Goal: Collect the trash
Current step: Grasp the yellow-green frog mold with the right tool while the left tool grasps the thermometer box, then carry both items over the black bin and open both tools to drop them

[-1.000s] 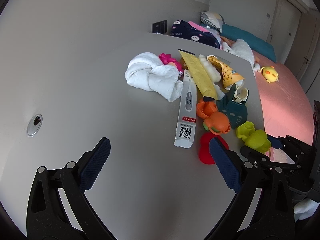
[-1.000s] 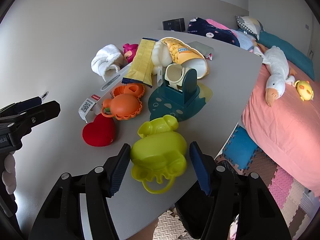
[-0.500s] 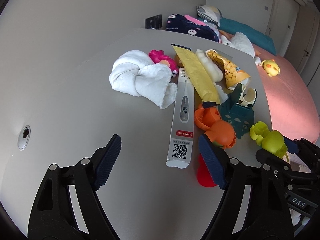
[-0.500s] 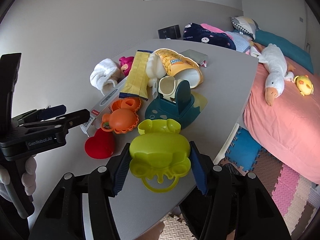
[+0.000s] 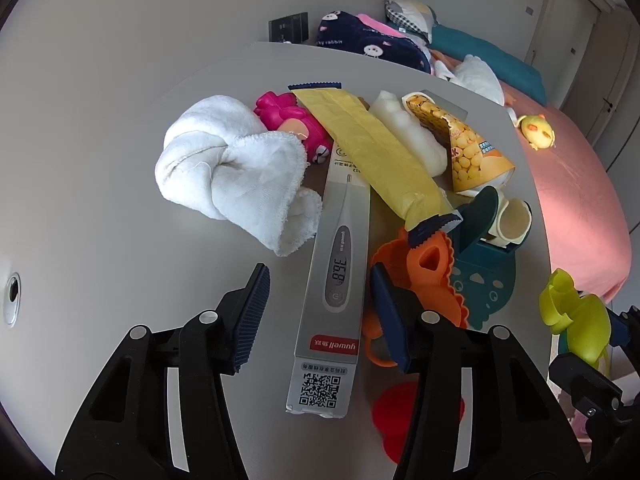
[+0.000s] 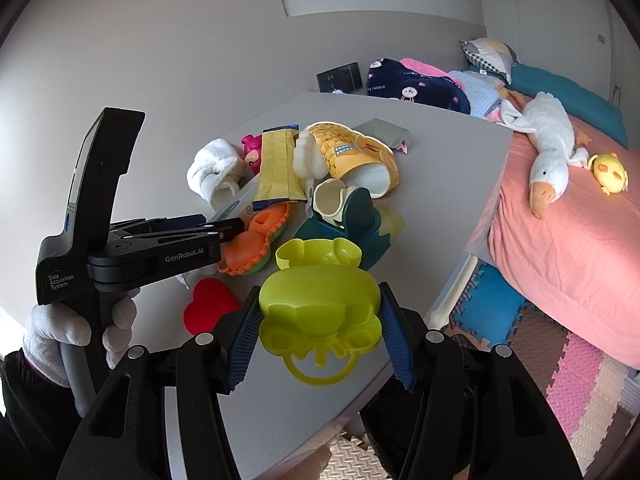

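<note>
Barely started: left gripper [image 5: 318,312] sits wide open around the box [image 5: 334,276], right gripper [image 6: 318,338] clamps the green toy [image 6: 320,312], wrappers [image 5: 372,152] untouched.

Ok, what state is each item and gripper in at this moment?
left gripper: open, straddling the thermometer box
thermometer box: flat on the table, not gripped
right gripper: shut on the green toy
green toy: clamped between the pads
yellow wrapper: lying across the pile
snack bag: on its side, mouth open
</note>
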Demonstrator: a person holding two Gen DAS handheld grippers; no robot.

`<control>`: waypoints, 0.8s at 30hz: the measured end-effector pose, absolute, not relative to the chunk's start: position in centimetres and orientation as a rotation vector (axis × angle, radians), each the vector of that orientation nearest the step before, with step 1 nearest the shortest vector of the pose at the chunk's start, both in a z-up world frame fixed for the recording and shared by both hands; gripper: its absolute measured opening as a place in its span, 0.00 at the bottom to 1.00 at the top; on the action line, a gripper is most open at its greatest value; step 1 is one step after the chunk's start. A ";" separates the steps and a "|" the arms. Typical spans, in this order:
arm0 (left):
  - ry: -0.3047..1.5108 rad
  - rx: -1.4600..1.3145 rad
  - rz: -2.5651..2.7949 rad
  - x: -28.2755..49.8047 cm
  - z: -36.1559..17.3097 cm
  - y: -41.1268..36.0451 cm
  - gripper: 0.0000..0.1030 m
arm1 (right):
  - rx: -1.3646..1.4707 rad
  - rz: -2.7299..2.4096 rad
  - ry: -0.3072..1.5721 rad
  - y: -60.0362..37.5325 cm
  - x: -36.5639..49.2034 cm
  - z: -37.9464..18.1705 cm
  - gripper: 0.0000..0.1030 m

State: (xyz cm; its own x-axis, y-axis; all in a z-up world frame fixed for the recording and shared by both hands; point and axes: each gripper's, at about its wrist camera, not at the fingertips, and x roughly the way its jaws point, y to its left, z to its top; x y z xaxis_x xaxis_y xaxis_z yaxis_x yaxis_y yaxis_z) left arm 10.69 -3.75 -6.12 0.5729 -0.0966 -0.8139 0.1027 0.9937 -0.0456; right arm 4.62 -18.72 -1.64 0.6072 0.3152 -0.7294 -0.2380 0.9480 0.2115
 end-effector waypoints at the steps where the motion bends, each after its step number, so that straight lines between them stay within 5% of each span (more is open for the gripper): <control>1: 0.960 0.004 -0.118 11.0 -6.3 -3.7 0.48 | 0.095 0.322 0.863 -18.8 4.7 -1.6 0.56; 7: 0.963 0.015 -0.103 12.0 -6.8 -3.6 0.45 | 0.100 0.325 0.870 -19.0 5.6 -1.7 0.56; 13: 0.966 -0.010 -0.109 11.7 -6.6 -3.1 0.27 | 0.118 0.336 0.866 -19.2 6.1 -1.3 0.56; 24: 0.889 -0.073 -0.086 7.3 -3.0 -1.9 0.27 | 0.142 0.353 0.820 -20.4 4.7 0.9 0.56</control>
